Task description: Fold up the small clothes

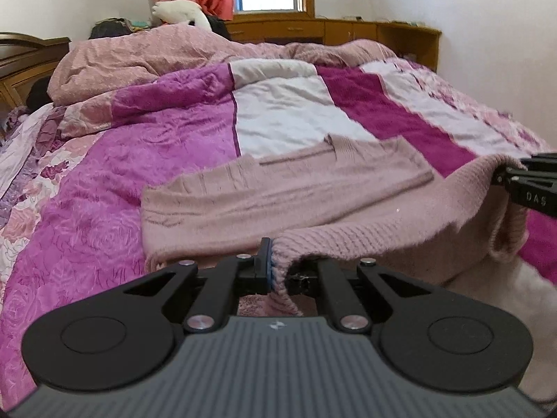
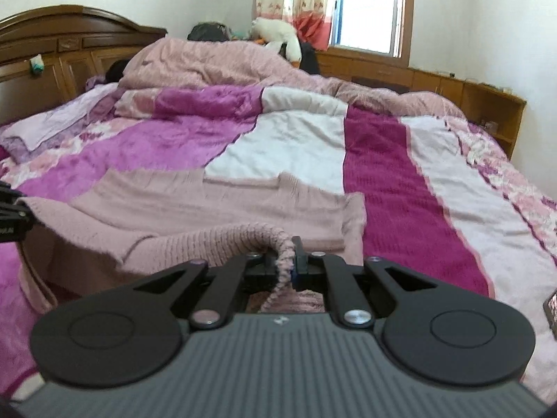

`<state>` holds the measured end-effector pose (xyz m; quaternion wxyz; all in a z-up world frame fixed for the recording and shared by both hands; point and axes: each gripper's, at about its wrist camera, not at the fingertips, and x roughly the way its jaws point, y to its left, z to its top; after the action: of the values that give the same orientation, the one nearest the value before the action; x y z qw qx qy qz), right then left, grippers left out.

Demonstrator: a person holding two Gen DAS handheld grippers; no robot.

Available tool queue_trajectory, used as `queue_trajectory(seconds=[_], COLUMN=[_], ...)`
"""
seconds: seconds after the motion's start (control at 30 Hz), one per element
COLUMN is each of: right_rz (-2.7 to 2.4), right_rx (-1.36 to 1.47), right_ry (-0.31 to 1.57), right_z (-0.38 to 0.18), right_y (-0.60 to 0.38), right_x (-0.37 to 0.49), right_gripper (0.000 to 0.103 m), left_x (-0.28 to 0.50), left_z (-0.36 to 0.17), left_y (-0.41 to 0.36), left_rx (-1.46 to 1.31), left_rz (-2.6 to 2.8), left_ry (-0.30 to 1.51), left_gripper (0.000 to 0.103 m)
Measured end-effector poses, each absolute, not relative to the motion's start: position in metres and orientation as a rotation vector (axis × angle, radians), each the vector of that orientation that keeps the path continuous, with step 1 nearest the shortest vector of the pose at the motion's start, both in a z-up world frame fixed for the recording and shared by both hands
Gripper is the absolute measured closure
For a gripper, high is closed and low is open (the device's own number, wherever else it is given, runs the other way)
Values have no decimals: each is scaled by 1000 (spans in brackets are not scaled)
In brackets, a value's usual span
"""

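Note:
A pale pink knitted sweater (image 1: pixel 278 188) lies spread on the bed, its far part flat and its near ribbed hem lifted off the cover. My left gripper (image 1: pixel 273 264) is shut on the left end of that hem, with knit bunched between the pads. My right gripper (image 2: pixel 287 261) is shut on the hem's other end, a ribbed fold looping over its jaws. The right gripper also shows at the right edge of the left wrist view (image 1: pixel 504 177), pinching the raised sweater edge. In the right wrist view the sweater (image 2: pixel 209 205) stretches leftward to the left gripper's black fingers (image 2: pixel 10 209).
The bed carries a striped magenta, white and floral cover (image 1: pixel 383 111), with a crumpled pink quilt (image 1: pixel 149 59) heaped at the far side. A wooden headboard (image 2: pixel 69 41) stands at the left, a low wooden cabinet (image 1: pixel 348 31) under the window. A soft toy (image 2: pixel 278 36) rests behind the quilt.

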<state>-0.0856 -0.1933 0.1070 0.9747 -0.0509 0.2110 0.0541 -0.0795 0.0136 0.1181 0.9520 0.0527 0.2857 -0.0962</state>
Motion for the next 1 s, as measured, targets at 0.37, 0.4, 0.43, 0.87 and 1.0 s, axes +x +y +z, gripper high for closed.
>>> queue_trajectory(seconds=[0.37,0.4,0.43,0.87,1.0], right_rz=[99,99,100,90,66], right_rx=[-76,-76,-76,-80,-62], right_ry=[373,368,362,274,296], right_z=[132,134,136,162,156], right_y=[-187,-186,-185,-173,-173], right_x=[-55,-52,-49,4,28], right_gripper=[95,95,95,95,95], left_x=[-47,-44,-40,17,47], left_z=[148,149,151,185,180], left_y=[16,16,16,20,21], left_rx=[60,59,58,46,33], left_rz=[-170,-168,-165,-103,-102], left_ry=[518,512,508,413,434], left_gripper=[97,97,97,97,97])
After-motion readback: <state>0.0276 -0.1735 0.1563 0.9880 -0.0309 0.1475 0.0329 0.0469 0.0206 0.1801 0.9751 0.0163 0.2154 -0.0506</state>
